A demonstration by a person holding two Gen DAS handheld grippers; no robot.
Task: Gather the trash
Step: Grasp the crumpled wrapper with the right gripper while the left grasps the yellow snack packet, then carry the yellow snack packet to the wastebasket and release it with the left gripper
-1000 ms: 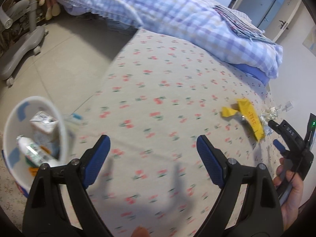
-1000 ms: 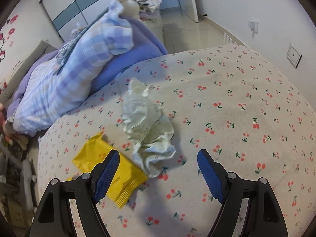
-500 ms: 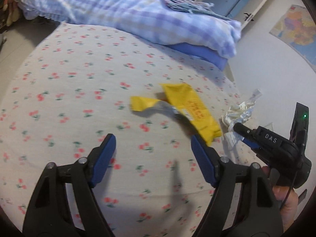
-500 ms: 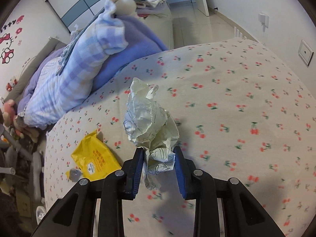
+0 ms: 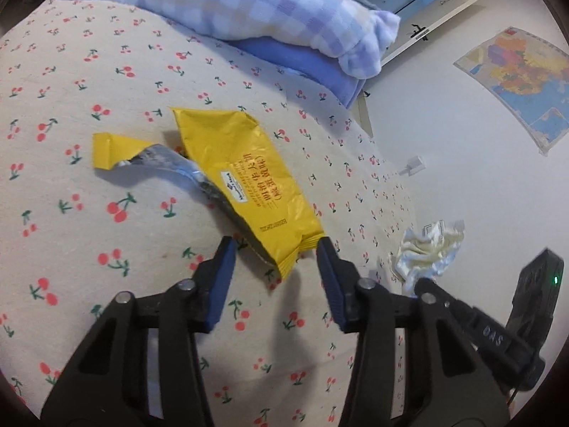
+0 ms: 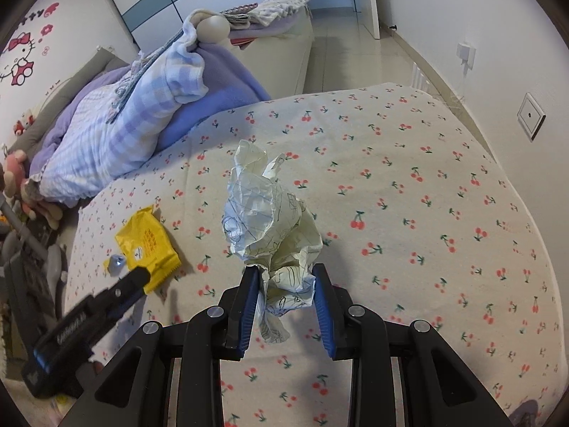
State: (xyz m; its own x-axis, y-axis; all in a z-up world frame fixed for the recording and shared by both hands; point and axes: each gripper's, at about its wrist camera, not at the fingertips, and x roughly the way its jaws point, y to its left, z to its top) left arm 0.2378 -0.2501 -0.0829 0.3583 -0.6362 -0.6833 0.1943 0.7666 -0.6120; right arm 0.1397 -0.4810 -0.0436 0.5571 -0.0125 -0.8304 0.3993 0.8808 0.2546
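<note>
- Yellow wrapper lies flat on the bed, its near crimped end between the blue pads of our left hand-held gripper, whose jaws are closing but do not yet press on it.
- We judge the step in hand to be pinching that crimped end; to do it well we should keep the pads level with the seam and bite only the foil, not the cherry-print sheet beneath.
- A torn strip trails off the wrapper at nine o'clock, so we would lift slowly in case it drags or drops.
- Our right hand-held gripper is pinching the crumpled paper, which is clear of the bed.
- In the left view that paper sits at four o'clock, close beside our left jaw; we should keep the two hands apart as we lift.
- Open sheet runs wide toward nine and seven o'clock, giving free room to pull back.
- Folded quilt blocks twelve o'clock, and the bed's edge drops away toward the wall at two and three o'clock, so we would not swing that way.
</note>
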